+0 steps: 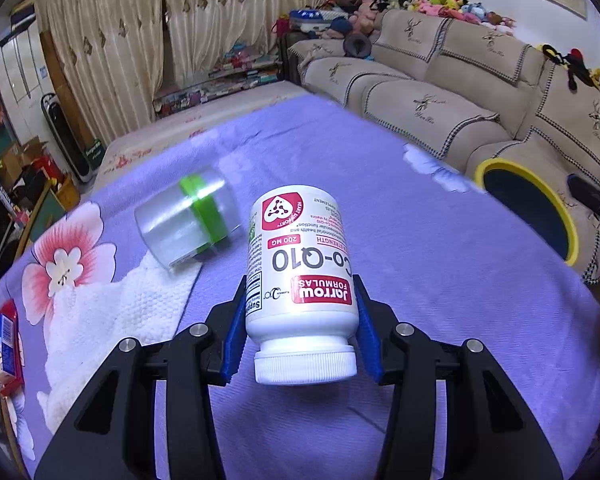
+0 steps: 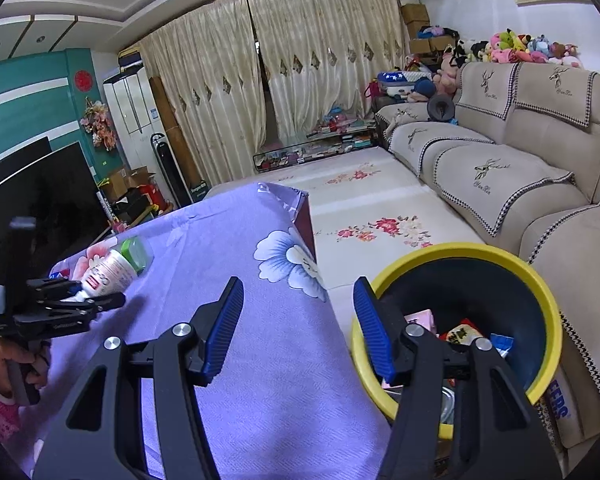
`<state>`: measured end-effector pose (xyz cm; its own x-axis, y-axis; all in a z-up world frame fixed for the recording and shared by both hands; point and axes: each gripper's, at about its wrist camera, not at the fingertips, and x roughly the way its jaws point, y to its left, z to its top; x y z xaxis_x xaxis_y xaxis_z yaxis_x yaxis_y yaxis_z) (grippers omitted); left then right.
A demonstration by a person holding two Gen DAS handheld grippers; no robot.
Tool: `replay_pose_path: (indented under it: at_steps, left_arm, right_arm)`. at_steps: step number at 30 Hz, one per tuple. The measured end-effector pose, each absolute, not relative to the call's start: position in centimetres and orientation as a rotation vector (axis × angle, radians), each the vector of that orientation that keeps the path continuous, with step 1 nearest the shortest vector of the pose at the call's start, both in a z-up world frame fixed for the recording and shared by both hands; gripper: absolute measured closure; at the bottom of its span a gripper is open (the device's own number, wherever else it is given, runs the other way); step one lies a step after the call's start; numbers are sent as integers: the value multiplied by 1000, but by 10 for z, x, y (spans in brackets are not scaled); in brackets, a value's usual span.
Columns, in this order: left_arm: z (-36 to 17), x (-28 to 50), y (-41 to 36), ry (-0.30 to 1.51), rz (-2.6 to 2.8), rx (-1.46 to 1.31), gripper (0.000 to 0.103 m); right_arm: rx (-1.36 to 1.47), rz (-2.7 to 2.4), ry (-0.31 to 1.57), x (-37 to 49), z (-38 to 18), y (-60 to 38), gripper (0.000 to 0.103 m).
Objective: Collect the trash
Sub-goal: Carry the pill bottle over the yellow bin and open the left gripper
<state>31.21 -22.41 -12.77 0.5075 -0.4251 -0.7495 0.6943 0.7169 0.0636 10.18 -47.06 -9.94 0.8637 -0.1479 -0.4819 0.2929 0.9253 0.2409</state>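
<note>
Left wrist view: my left hand-held gripper (image 1: pixel 302 326) is clamped on a white supplement bottle (image 1: pixel 300 280), blue pads pressing both its sides near the cap end. Bottle points away from the lens, cap (image 1: pixel 305 366) nearest me, label upside down, held just above the table (image 1: pixel 420 280) w/ its purple floral cloth. Behind-left of the bottle a clear jar w/ green lid (image 1: pixel 190 220) lies on its side, partly on a white towel (image 1: pixel 112 320). A red-blue carton (image 1: pixel 4 344) sits at the table's left edge. Far right, beyond the table edge, a yellow-rimmed bin (image 1: pixel 528 212) stands against the sofa (image 1: pixel 440 120).

Right wrist view: my right hand-held gripper (image 2: pixel 298 328) has its jaws apart, nothing between the pads; it hangs over the table's (image 2: pixel 220 240) right edge. The bin (image 2: pixel 460 256) is just beside that edge, below-right, w/ mixed wrappers inside; I can't tell what they are. At far left the left hand-held gripper (image 2: pixel 88 300) shows side-on, in a person's hand (image 2: pixel 22 358), the bottle (image 2: pixel 108 274) in its grip, well apart from the bin. The jar (image 2: pixel 136 254) lies just behind it.
</note>
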Motion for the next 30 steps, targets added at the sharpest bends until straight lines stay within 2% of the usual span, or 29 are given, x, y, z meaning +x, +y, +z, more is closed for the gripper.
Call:
replay_pose_path:
  at_steps: [7,13,25,27,28,30]
  left_arm:
    - [-93,274,-251,733,-775,374,56]
    - [-76,238,-312,716,-917,400,56]
    - [-120,189,-510,795,-1149,538,55]
    - [-129,188,-532,803,-1136,547,46]
    - [-130,187,-539,803,-1127,541,32]
    - [-130,188,-545,797,-1121,516,29]
  right_arm:
    - [338,-275,429,71,-86,-490,48]
    - [345,-373,349,24,-63,-523,48]
    - [382,-560,306,-49,-60,-583,48]
    - [392,-570,306,-53,-63,-589,45]
    - [398,-576,307,-54,-65,-592,44]
    - [406,-576,311,-54,-68,-595,43]
